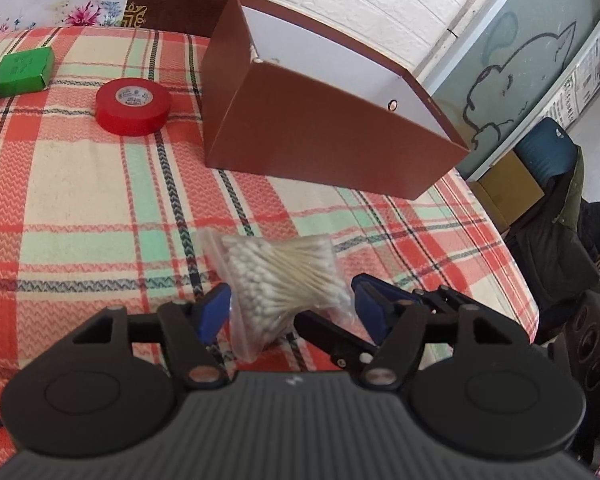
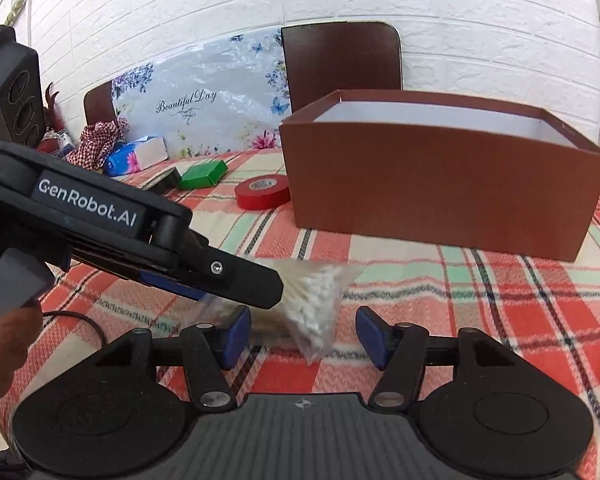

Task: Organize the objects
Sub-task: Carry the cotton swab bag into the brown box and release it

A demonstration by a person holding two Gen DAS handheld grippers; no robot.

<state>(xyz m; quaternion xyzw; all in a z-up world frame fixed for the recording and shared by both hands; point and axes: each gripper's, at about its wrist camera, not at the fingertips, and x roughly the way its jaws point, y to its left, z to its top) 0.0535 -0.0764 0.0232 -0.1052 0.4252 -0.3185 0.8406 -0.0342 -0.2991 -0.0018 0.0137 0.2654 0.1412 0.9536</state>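
The left tool [image 1: 290,312] points down at the plaid-covered tabletop [image 1: 80,208] with its blue pads [image 1: 212,312] spread; a clear bag of cotton swabs [image 1: 284,280] sits between them, brushing the left pad at most, with a gap to the right one, so nothing is clamped. In the right wrist view the right tool [image 2: 300,334] also stands open, the same bag's lower corner [image 2: 314,312] hanging between its pads without touching either, while the left tool's black body crosses the picture and hides the bag's left half. Motion blur softens the bag's edges, so whether it rests on the cloth or is lifted cannot be told. Farther back stands an open brown box [image 1: 300,136] with a white lining, its floor hidden by the near wall. Left of it lies 1 red tape roll [image 1: 133,106], then 1 green carton [image 1: 22,70] and a black item cut off at the frame edge. Behind, a tissue pack [image 2: 136,156] lies against a floral board [image 2: 196,112].
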